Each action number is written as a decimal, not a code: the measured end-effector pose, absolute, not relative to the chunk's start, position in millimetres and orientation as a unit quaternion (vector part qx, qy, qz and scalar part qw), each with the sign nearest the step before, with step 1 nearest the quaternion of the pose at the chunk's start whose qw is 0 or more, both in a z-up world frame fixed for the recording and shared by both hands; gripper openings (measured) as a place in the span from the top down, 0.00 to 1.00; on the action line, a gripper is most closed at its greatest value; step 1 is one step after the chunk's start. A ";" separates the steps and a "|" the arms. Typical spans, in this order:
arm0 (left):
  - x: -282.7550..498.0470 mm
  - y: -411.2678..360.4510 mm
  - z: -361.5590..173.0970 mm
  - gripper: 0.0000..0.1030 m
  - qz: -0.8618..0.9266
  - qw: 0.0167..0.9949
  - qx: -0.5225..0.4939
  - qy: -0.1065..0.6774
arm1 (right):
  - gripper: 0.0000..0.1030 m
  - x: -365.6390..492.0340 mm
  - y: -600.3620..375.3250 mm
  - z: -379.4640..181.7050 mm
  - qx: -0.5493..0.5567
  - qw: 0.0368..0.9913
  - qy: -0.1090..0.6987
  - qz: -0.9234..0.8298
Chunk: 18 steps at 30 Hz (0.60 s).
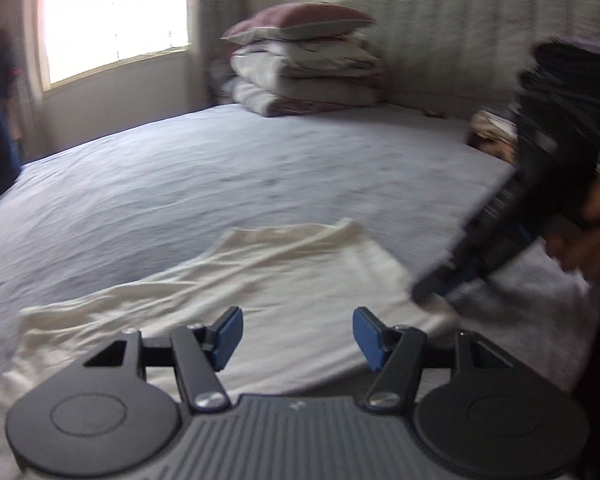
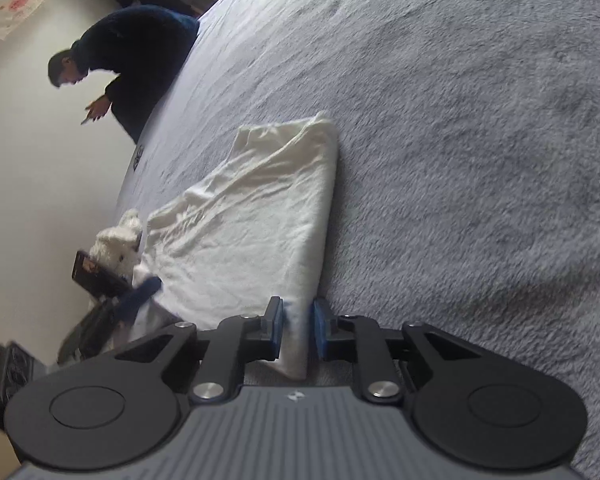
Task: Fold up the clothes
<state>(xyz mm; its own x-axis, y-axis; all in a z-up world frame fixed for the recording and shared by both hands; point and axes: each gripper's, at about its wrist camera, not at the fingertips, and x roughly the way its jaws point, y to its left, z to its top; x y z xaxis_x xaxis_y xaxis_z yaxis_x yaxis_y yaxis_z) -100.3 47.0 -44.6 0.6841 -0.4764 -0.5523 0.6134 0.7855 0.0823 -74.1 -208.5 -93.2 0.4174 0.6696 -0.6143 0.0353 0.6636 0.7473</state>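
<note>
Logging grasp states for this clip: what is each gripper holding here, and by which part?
The right gripper is shut on the white garment, pinching its near corner edge. The left gripper is open above the garment, holding nothing.

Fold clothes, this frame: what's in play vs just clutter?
In play:
- white garment, lying on the bed
- right gripper, shut on the garment's edge
- left gripper, open above the garment

Clutter:
- stack of pillows and bedding
- grey bed cover
- bystander in dark clothes
- window
</note>
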 end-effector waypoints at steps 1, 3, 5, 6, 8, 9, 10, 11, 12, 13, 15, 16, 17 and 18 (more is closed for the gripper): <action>-102.4 39.5 -47.6 0.39 -0.312 0.903 0.142 0.261 | 0.81 -72.4 -210.5 -94.2 0.361 0.761 0.499 0.205; -106.2 27.3 -53.4 0.39 -0.333 0.892 0.159 0.261 | 0.81 -70.7 -212.1 -95.8 0.369 0.755 0.502 0.205; -110.2 17.8 -57.2 0.39 -0.350 0.884 0.173 0.259 | 0.80 -71.2 -209.2 -96.4 0.364 0.751 0.510 0.209; -112.5 13.3 -58.9 0.39 -0.357 0.880 0.181 0.257 | 0.80 -71.6 -206.8 -97.2 0.359 0.747 0.517 0.214; -116.2 6.6 -61.4 0.39 -0.370 0.873 0.193 0.253 | 0.80 -73.0 -202.4 -97.5 0.351 0.743 0.525 0.223; -117.8 3.4 -62.5 0.39 -0.375 0.870 0.198 0.251 | 0.80 -73.9 -201.1 -96.4 0.348 0.743 0.525 0.226; -119.2 0.1 -63.6 0.39 -0.378 0.868 0.205 0.249 | 0.80 -74.9 -200.2 -94.9 0.344 0.745 0.524 0.228; -120.3 -2.9 -64.8 0.39 -0.379 0.866 0.213 0.247 | 0.80 -75.7 -200.0 -93.4 0.341 0.747 0.522 0.231; -121.0 -6.4 -66.4 0.39 -0.380 0.864 0.220 0.246 | 0.81 -76.0 -200.6 -92.5 0.341 0.747 0.520 0.233; -122.1 -9.6 -68.0 0.39 -0.381 0.862 0.228 0.245 | 0.82 -75.8 -201.5 -92.1 0.344 0.746 0.519 0.235; -124.7 -14.8 -70.2 0.40 -0.382 0.860 0.241 0.240 | 0.84 -74.4 -203.4 -92.3 0.353 0.744 0.516 0.235; -125.3 -16.9 -70.6 0.40 -0.381 0.859 0.246 0.236 | 0.85 -73.4 -203.8 -92.3 0.356 0.743 0.515 0.235; -125.2 -18.6 -71.0 0.40 -0.380 0.860 0.248 0.234 | 0.85 -72.3 -204.1 -92.1 0.359 0.742 0.514 0.236; -124.4 -20.1 -71.2 0.41 -0.378 0.861 0.248 0.234 | 0.86 -70.9 -204.7 -91.7 0.362 0.741 0.513 0.237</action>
